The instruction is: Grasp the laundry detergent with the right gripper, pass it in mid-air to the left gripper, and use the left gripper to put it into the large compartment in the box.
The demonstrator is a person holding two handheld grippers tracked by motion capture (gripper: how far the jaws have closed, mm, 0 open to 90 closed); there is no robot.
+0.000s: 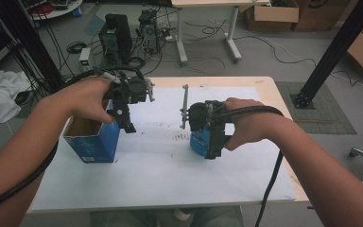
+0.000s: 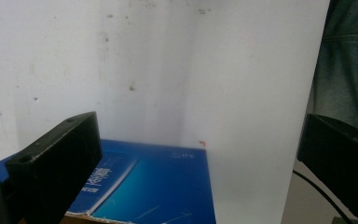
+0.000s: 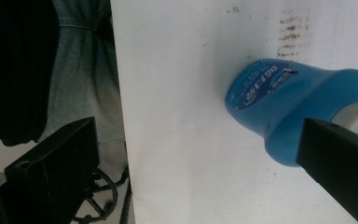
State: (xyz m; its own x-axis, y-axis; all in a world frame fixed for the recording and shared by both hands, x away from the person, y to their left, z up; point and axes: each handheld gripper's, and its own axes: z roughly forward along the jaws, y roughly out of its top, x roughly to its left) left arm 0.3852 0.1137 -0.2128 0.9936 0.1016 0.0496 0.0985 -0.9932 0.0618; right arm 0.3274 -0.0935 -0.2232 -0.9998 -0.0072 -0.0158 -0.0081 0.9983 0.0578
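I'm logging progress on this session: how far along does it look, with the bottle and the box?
Done: nothing visibly; the blue box stands open and looks empty from above. In hand: the right tool is open beside the blue bottle, not gripping it, while the left tool hovers open over the box. Probably left: grasping the bottle and boxing it.

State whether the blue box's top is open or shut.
Open: in the high view the blue box shows its brown cardboard inside from above.

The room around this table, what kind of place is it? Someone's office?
More likely a lab or workshop than a plain office. Computer towers stand on the bare floor amid loose cables, cardboard boxes sit along the back, and a black metal frame post stands beside the table.
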